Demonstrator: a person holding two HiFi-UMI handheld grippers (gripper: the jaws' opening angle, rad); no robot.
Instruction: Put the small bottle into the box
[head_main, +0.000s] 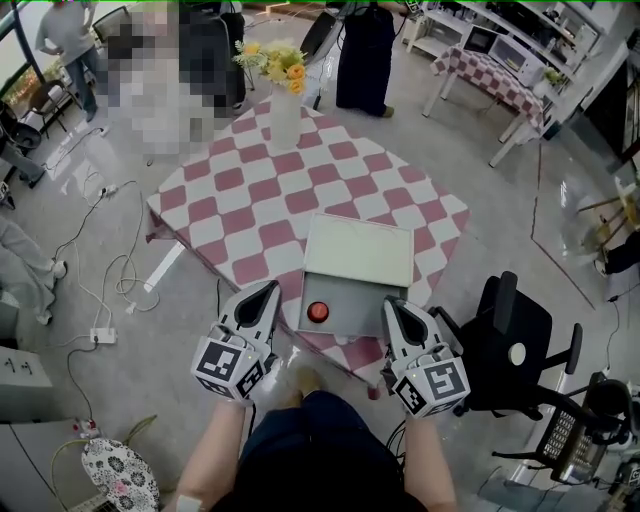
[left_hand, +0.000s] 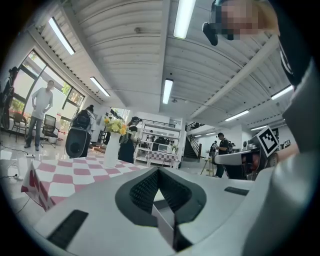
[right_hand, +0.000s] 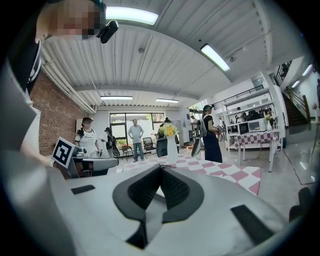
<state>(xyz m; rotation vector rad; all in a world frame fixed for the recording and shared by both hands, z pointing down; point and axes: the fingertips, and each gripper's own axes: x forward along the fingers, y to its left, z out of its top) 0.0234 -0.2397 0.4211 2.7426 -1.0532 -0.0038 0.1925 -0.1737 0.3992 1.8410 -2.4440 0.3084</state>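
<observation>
Head view, table: square top under a pink-and-white checked cloth (head_main: 250, 210), set cornerwise in the middle of the frame, with the fabric hanging in soft folds at its edges.
Box: shallow rectangular pale grey box (head_main: 352, 313), smooth and matte, at the lower edge of the cloth, centre frame. Its flat lid (head_main: 358, 250) stands open, tilted back toward the top of the frame.
Bottle: small red round-topped bottle (head_main: 318, 311) inside the box, at the left of its tray, seen from above as a glossy disc.
Left tongs: white moulded-plastic left gripper (head_main: 271, 289) with a black-and-white marker cube, lower left of centre, tips near the box's left side. The jaws are pressed together at the tips, with nothing between the ribbed dark pads (left_hand: 144, 191).
Right tongs: matching white right gripper (head_main: 392, 303), lower right of centre, tips near the box's right side. The jaws are closed tip to tip and empty.
Vase: tall smooth white vase (head_main: 285, 122) holding yellow and orange flowers (head_main: 272, 62), upper part of the cloth, well apart from the box.
Floor: glossy grey floor (head_main: 180, 330) with loose white cables (head_main: 110, 275) at the left.
Chair: black office chair (head_main: 505, 340), lower right.
</observation>
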